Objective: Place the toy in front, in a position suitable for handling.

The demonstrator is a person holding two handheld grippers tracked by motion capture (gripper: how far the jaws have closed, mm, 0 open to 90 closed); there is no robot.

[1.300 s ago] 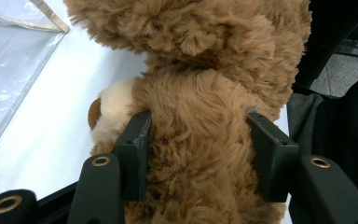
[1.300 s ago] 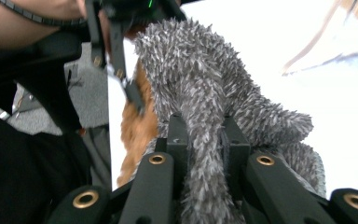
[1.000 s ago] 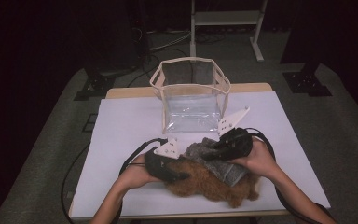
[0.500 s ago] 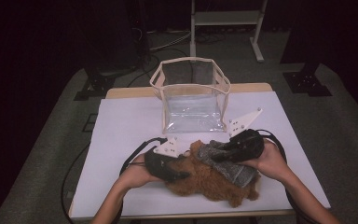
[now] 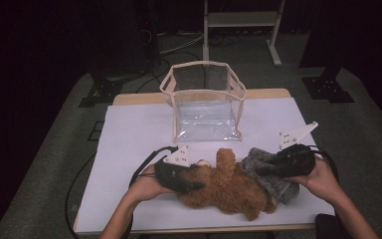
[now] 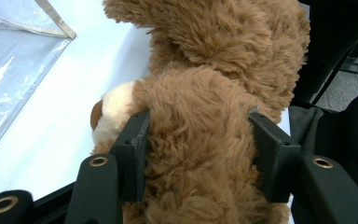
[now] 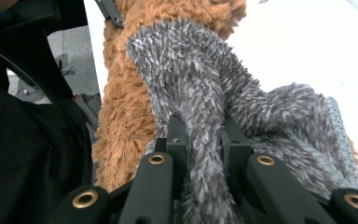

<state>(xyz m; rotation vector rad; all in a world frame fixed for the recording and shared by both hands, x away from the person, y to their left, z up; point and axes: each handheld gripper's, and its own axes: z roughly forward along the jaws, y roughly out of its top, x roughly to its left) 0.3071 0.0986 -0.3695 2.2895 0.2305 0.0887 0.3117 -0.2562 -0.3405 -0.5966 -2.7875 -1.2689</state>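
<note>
Left claw (image 6: 198, 154): jaws spread wide and pressed into the flanks of the brown plush bear (image 6: 200, 116), clamped on its head end. Cream muzzle and a brown nose show just past the left jaw. Fur is curly, mid-brown, dense.

Right claw (image 7: 200, 135): jaws nearly closed, pinching a fold of the grey fuzzy garment (image 7: 205, 93). Pile is long and shaggy, grey flecked with white; a pale knitted edge runs along its right side. The garment lies against the bear's brown fur.

High view: left claw (image 5: 181, 177) at the bear's left end, right claw (image 5: 278, 167) on the garment (image 5: 273, 177) at the bear's right end. Bear (image 5: 226, 184) lies across the near middle of the bench (image 5: 129, 134), one limb raised toward the far side.

Beyond, at the bench's middle, a clear plastic bag (image 5: 206, 107) with cream trim stands open and upright, well apart from the bear.

No readable writing, brand or label on any item.
</note>
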